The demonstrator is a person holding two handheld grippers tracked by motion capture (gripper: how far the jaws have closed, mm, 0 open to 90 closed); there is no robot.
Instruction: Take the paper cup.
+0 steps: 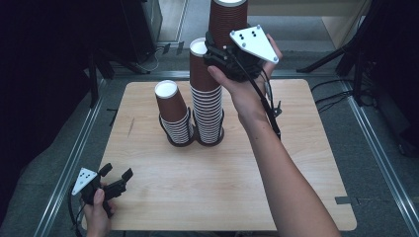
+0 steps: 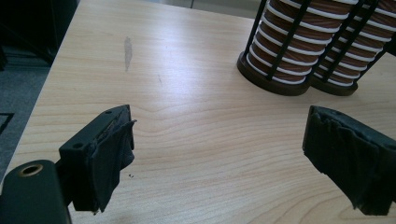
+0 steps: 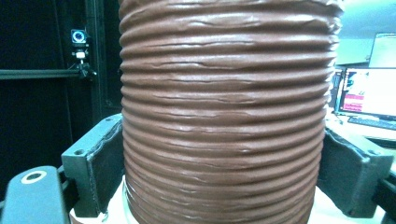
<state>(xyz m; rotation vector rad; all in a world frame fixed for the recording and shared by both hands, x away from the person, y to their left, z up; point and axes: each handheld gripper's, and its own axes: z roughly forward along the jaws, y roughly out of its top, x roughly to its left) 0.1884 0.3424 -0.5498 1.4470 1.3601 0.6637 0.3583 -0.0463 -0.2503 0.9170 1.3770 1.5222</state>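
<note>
Two stacks of brown paper cups stand in black wire holders mid-table: a short stack [image 1: 173, 111] on the left and a tall stack [image 1: 205, 94] on the right. In the left gripper view their ringed bases [image 2: 280, 51] sit at the top right. My right gripper [image 1: 220, 47] is raised above the tall stack and is shut on a separate stack of nested cups [image 1: 227, 19]. Both pads press the ribbed brown sides of that lifted stack [image 3: 224, 93]. At the table's near left corner, my left gripper [image 1: 117, 172] rests open, with bare wood between its jaws [image 2: 217, 144].
The wooden table [image 1: 197, 192] is bare in front of the holders. Dark floor and metal rails [image 1: 74, 148] border it, and stand legs [image 1: 326, 61] reach in at the back right. The right gripper view has a lit monitor [image 3: 369, 93] and a small camera on a bar [image 3: 79, 39].
</note>
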